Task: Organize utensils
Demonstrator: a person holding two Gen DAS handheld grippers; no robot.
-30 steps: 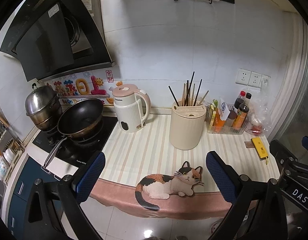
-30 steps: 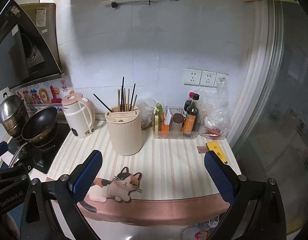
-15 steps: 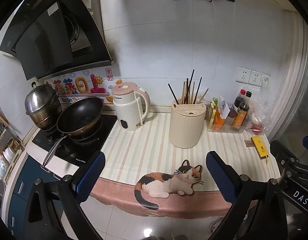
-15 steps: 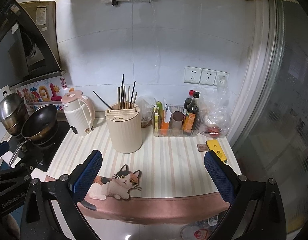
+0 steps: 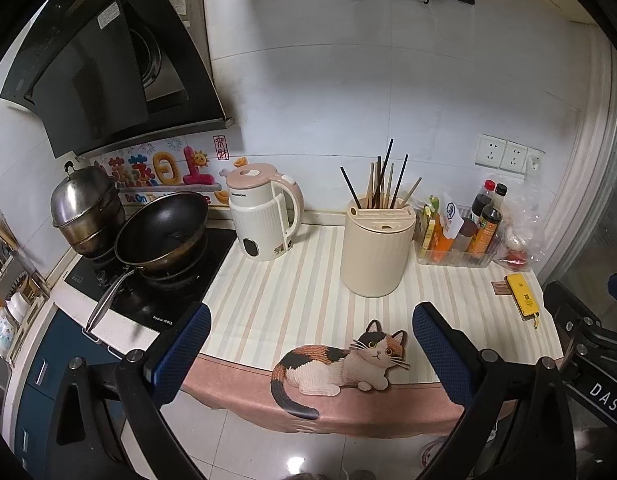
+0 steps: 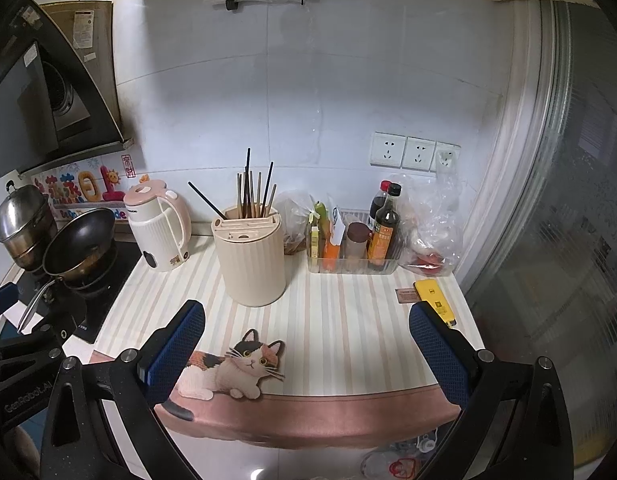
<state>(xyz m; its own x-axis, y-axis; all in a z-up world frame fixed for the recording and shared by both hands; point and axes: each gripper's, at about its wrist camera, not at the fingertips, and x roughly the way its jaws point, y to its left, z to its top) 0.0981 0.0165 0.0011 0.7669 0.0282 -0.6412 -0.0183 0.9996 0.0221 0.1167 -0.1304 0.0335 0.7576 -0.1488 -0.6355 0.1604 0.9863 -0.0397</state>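
Observation:
A cream ribbed utensil holder point(image 5: 375, 252) stands on the striped counter mat point(image 5: 292, 288), with several dark and wooden chopsticks point(image 5: 382, 180) upright in it. It also shows in the right wrist view point(image 6: 250, 260) with its chopsticks point(image 6: 252, 192). My left gripper point(image 5: 310, 354) is open and empty, hovering off the counter's front edge, well short of the holder. My right gripper point(image 6: 306, 350) is open and empty, also before the front edge, right of the left one.
A pink-and-white kettle point(image 5: 264, 216) stands left of the holder. A wok point(image 5: 160, 228) and steel pot point(image 5: 88, 208) sit on the stove. A clear tray of sauce bottles point(image 6: 354, 244), a plastic bag point(image 6: 432, 232) and a yellow device point(image 6: 434, 302) lie to the right.
Both grippers have drifted slightly back and up from the counter; the scene looks a little smaller. Nothing on the counter moved.

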